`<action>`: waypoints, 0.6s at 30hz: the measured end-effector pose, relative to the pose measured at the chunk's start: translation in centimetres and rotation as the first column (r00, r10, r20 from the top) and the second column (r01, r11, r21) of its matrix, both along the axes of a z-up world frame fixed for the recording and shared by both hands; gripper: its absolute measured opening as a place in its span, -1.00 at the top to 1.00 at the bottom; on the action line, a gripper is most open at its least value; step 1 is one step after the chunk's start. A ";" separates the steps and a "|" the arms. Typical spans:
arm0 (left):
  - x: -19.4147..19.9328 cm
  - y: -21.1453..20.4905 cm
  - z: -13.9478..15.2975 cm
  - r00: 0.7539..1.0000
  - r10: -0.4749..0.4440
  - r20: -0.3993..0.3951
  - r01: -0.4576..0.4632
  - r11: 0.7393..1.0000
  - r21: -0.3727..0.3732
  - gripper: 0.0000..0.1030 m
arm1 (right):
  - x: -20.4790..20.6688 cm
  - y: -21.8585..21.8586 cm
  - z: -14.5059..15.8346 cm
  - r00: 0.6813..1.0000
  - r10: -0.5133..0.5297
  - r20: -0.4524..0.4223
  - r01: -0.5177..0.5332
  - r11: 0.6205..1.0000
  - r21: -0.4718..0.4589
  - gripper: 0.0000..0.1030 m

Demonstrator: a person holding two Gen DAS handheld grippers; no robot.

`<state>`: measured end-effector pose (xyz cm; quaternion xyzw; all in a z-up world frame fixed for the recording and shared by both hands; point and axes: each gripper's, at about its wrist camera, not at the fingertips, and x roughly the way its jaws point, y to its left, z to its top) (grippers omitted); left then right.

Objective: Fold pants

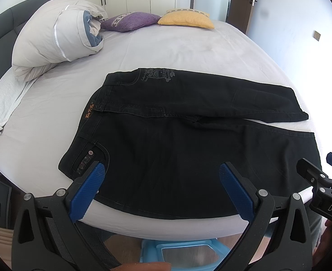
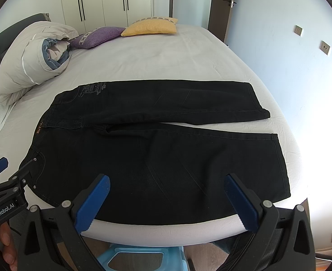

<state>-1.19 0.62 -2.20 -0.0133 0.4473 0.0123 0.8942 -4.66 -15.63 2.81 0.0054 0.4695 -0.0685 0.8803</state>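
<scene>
Black pants (image 1: pixel 177 140) (image 2: pixel 157 151) lie flat on the bed, waistband to the left and both legs stretching right, the far leg angled away from the near one. My left gripper (image 1: pixel 161 169) hovers open over the near edge by the front pocket, with nothing between its blue pads (image 1: pixel 90 185). My right gripper (image 2: pixel 167 180) is open too, above the near leg's lower edge, blue pads (image 2: pixel 240 201) wide apart and empty. Each gripper shows in the other's view: the right gripper (image 1: pixel 319 169) at the right edge, the left gripper (image 2: pixel 10 169) at the left edge.
The bed's white sheet (image 1: pixel 166 47) spreads beyond the pants. A rolled duvet (image 1: pixel 59 38) lies at the left, purple (image 1: pixel 129 21) and yellow (image 1: pixel 186 18) cushions at the back. A blue plastic stool (image 2: pixel 141 257) stands below the near bed edge. A wall and door are on the right.
</scene>
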 end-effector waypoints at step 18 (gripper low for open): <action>0.2 0.0 0.1 1.000 -0.003 -0.008 0.003 1.000 0.006 -1.00 | 0.0 0.0 -0.1 1.000 0.001 -0.001 -0.001 1.000 0.002 -1.00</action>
